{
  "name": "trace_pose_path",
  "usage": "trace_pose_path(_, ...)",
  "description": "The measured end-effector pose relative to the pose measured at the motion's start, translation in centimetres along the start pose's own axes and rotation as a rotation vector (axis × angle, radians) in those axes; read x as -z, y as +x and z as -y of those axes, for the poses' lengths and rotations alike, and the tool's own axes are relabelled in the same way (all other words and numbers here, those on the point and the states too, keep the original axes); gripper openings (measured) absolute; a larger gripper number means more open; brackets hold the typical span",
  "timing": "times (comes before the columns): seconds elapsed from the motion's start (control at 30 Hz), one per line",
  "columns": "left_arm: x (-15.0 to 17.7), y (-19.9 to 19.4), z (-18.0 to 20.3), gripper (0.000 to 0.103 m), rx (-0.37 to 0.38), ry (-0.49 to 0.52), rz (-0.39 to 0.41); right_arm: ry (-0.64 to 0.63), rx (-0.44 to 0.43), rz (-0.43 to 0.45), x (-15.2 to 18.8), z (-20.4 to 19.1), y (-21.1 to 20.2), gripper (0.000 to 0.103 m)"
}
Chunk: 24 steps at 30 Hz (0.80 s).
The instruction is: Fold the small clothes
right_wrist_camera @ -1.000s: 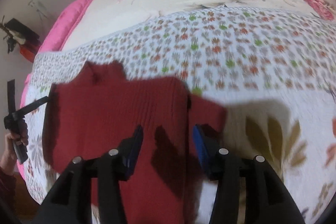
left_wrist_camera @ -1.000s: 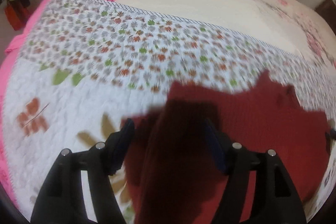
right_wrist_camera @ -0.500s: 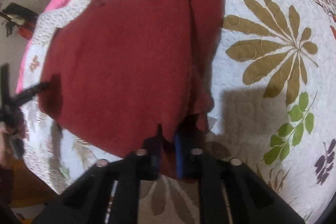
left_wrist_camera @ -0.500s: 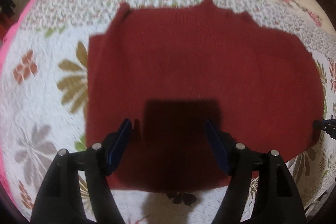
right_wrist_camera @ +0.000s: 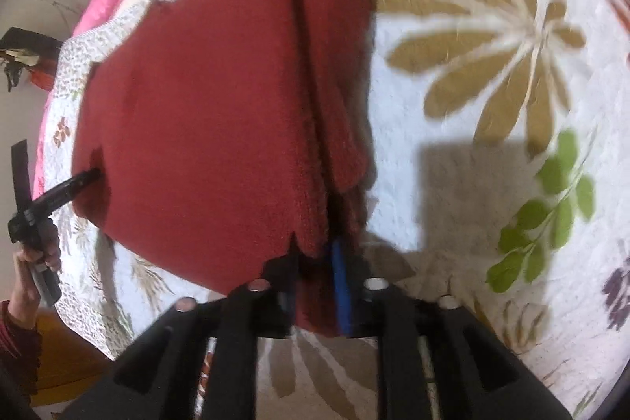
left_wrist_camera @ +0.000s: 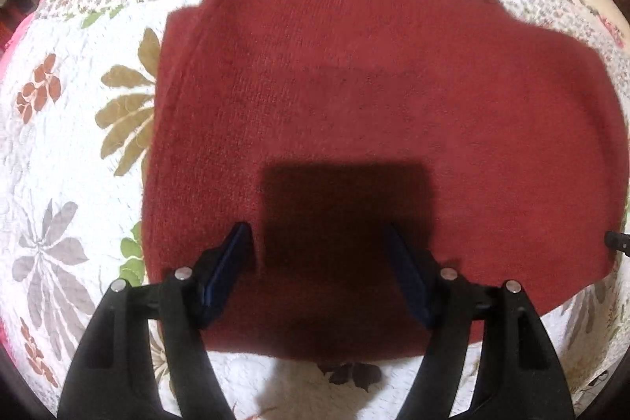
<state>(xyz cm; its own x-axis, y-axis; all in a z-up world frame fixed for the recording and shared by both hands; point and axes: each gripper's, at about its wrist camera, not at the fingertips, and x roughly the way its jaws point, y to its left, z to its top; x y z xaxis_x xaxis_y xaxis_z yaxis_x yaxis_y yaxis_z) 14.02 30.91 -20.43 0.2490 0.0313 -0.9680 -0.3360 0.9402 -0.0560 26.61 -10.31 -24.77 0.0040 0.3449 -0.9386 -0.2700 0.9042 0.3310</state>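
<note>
Right gripper [right_wrist_camera: 315,286] clenches the sweater [right_wrist_camera: 204,105] hem at the quilt's [right_wrist_camera: 492,203] near edge; left gripper [left_wrist_camera: 319,262], released, should grab next.

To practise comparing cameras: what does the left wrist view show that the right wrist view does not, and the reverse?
Left wrist only: the open left gripper from behind, above the jumper.
Right wrist only: the right gripper shut on the jumper's hem, a hand, green leaves printed on the quilt.
Both: the red jumper lying on the flowered quilt.
</note>
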Motion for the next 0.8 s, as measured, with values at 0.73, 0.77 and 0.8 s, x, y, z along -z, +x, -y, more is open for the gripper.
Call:
trace_pose_path(0.73, -4.4, 0.6, 2.8, 0.071, 0.021, 0.024, 0.122, -0.043, 0.019, 0.096, -8.4, -1.2, -0.2, 0.014)
trace_pose_path(0.77, -4.5, 0.3, 2.9, 0.071, 0.011, 0.036, 0.134, -0.042, 0.028, 0.09, -8.5, -1.1, 0.2, 0.014)
trace_pose_path(0.8, -4.5, 0.2, 3.0, 0.071, 0.007, 0.043, 0.139, -0.042, 0.043, 0.08, -8.4, -1.0, 0.7, 0.014)
